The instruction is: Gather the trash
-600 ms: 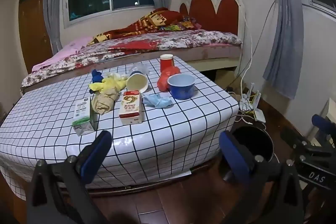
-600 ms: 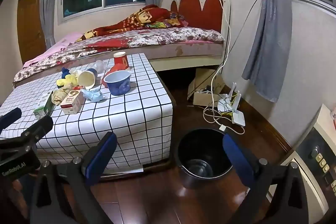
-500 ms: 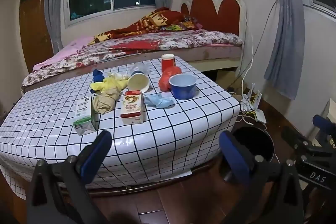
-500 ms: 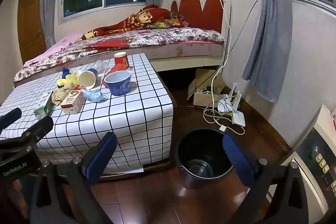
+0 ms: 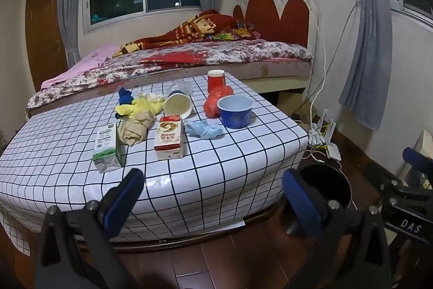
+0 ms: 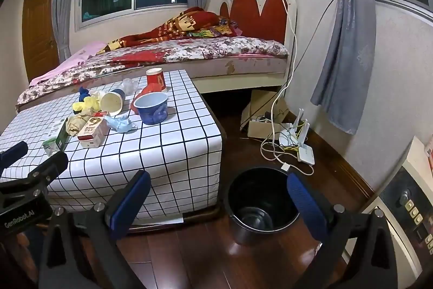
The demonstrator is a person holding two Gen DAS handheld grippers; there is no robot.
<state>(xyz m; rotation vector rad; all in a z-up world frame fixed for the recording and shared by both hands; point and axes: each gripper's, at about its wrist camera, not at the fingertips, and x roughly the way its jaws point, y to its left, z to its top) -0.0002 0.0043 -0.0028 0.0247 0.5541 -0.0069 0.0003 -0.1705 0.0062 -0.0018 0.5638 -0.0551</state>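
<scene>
Trash lies on a low table (image 5: 230, 161) with a white checked cloth: a green-and-white carton (image 5: 106, 146), a red-and-white carton (image 5: 169, 136), a crumpled brown paper (image 5: 134, 128), a blue wad (image 5: 205, 128), a blue bowl (image 5: 235, 111), a tipped paper cup (image 5: 178, 105), a red cup (image 5: 215, 80), a red bag (image 5: 216, 99) and yellow gloves (image 5: 140, 107). A black bin (image 6: 259, 202) stands on the floor right of the table. My left gripper (image 5: 213, 186) is open and empty, short of the table's near edge. My right gripper (image 6: 219, 194) is open and empty above the bin.
A bed (image 5: 205, 58) with a red headboard stands behind the table. Cables, a white router (image 6: 300, 140) and a cardboard box (image 6: 259, 110) lie on the wooden floor by the right wall. Grey curtains (image 6: 349, 45) hang there. An appliance panel (image 6: 411, 210) is at the far right.
The left view has shifted slightly, and the table sits a little further right in it. The right gripper has not moved. Both stay open.
</scene>
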